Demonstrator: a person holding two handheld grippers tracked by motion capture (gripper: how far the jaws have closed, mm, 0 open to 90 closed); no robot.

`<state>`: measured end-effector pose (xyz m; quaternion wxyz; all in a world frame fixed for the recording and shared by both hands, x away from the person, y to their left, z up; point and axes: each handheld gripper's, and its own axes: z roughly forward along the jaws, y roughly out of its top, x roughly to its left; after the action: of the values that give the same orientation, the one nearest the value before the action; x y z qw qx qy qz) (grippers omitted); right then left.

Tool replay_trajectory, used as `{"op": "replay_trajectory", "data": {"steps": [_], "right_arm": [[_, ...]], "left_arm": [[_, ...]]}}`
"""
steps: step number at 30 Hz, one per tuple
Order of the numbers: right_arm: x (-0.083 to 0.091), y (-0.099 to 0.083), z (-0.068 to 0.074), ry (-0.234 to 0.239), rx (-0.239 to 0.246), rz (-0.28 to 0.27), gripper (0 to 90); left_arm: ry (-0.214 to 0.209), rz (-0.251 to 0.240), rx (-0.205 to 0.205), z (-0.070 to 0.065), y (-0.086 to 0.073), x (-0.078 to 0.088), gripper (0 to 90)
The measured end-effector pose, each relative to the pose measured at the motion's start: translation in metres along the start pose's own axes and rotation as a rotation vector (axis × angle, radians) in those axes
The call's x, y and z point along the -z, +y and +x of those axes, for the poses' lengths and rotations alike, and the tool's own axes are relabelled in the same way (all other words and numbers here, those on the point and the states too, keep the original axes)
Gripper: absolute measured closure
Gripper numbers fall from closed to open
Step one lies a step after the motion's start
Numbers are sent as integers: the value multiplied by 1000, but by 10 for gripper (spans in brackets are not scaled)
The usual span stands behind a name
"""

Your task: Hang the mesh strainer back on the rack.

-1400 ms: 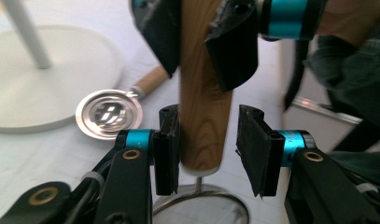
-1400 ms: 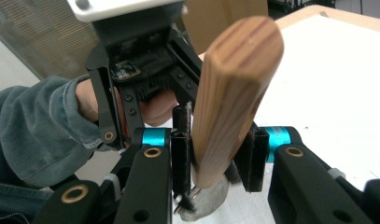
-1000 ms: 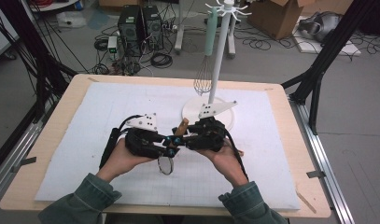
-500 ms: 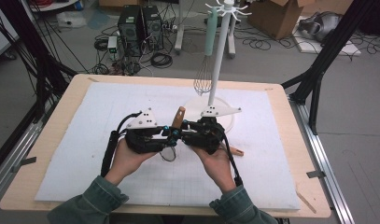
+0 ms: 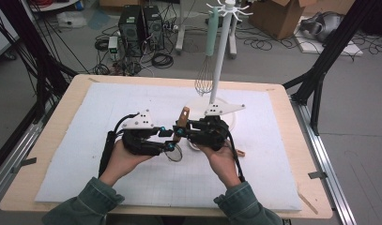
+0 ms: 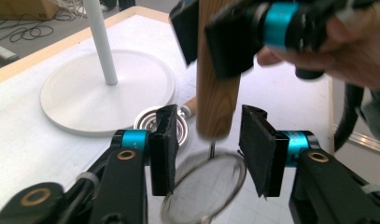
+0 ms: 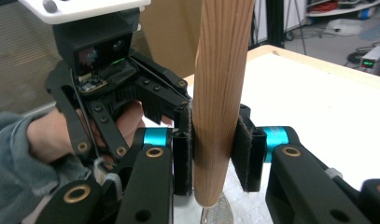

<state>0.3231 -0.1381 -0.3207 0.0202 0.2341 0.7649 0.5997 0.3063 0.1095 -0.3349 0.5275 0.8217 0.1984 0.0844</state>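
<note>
A strainer with a thick wooden handle [image 5: 182, 117] and a round mesh head [image 5: 173, 153] hangs nearly upright above the white mat, mesh end down. My right gripper [image 7: 219, 156] is shut on the handle [image 7: 222, 70]; its jaws have just been closing, and both pads press the wood. My left gripper [image 6: 207, 144] faces it from the other side. Its jaws have just been opening and now stand apart around the handle's lower end [image 6: 217, 79] without touching it. The mesh [image 6: 204, 186] sits just below those jaws.
A white stand with a round base [image 5: 226, 117] and a pole [image 5: 219, 61] rises behind the grippers, and a whisk [image 5: 206, 75] hangs from it. A silvery round utensil [image 6: 148, 121] lies by the base. Cables and boxes cover the floor beyond the table.
The wooden handle has swung from a low slant between the grippers to nearly upright. Both hands have stayed about where they were.
</note>
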Motion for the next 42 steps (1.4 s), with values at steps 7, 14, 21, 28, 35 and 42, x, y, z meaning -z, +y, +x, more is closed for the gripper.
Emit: {"op": "replay_trajectory", "data": {"steps": [7, 14, 21, 28, 35, 42], "right_arm": [[11, 4, -9, 26, 33, 52, 723], [20, 10, -16, 58, 40, 91, 722], [30, 18, -25, 58, 55, 121, 722], [37, 29, -31, 69, 68, 132, 722], [40, 44, -37, 63, 84, 147, 722], [46, 61, -47, 53, 92, 153, 722]], "left_arm": [[6, 9, 0, -1, -8, 8, 473], [32, 7, 15, 2, -18, 16, 401], [72, 5, 24, 6, -30, 26, 374], [97, 10, 40, 14, -42, 33, 327], [125, 10, 37, 19, -52, 39, 309], [149, 1, 52, 27, -58, 49, 285]]}}
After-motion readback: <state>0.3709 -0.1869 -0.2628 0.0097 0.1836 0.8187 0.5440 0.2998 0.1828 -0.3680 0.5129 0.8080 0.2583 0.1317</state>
